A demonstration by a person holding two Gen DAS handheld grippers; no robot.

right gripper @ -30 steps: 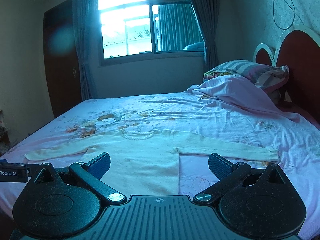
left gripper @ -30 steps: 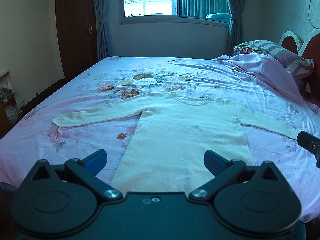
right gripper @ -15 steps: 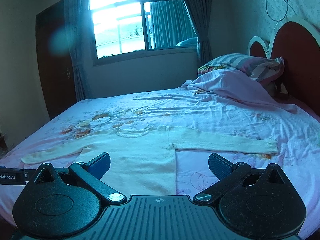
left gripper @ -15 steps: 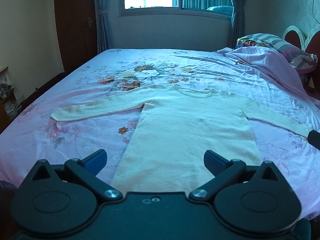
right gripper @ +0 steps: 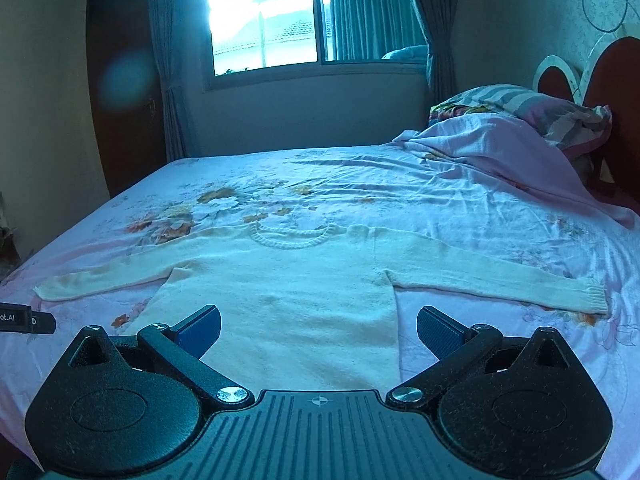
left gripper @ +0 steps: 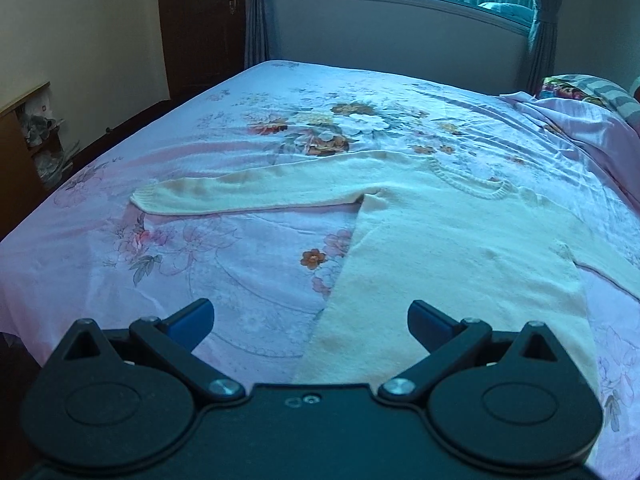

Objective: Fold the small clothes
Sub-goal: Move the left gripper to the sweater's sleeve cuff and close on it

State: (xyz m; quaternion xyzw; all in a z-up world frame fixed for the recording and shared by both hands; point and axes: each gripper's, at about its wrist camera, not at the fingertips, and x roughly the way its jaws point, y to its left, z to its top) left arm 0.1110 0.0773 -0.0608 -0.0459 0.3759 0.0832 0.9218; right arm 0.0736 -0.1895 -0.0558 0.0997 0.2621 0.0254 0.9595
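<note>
A cream knitted sweater (left gripper: 448, 240) lies flat on the bed, collar away from me, both sleeves spread out to the sides. It also shows in the right wrist view (right gripper: 296, 280). My left gripper (left gripper: 310, 318) is open and empty, hovering above the sweater's left hem edge. My right gripper (right gripper: 318, 326) is open and empty, above the hem near the sweater's right side. The left sleeve cuff (left gripper: 144, 200) lies far left; the right sleeve cuff (right gripper: 592, 300) lies far right. The other gripper's tip (right gripper: 24, 318) shows at the left edge of the right wrist view.
The bed has a pink floral sheet (left gripper: 200, 264). A crumpled pink cover (right gripper: 500, 148) and striped pillow (right gripper: 516, 100) lie by the red headboard (right gripper: 616, 80) at right. A dark door (left gripper: 200, 24), a window (right gripper: 280, 20) and a low shelf (left gripper: 28, 128) stand around the bed.
My left gripper has swung left and moved closer, so the left sleeve is more central. My right gripper has turned left and moved in over the sweater body. Both stay open.
</note>
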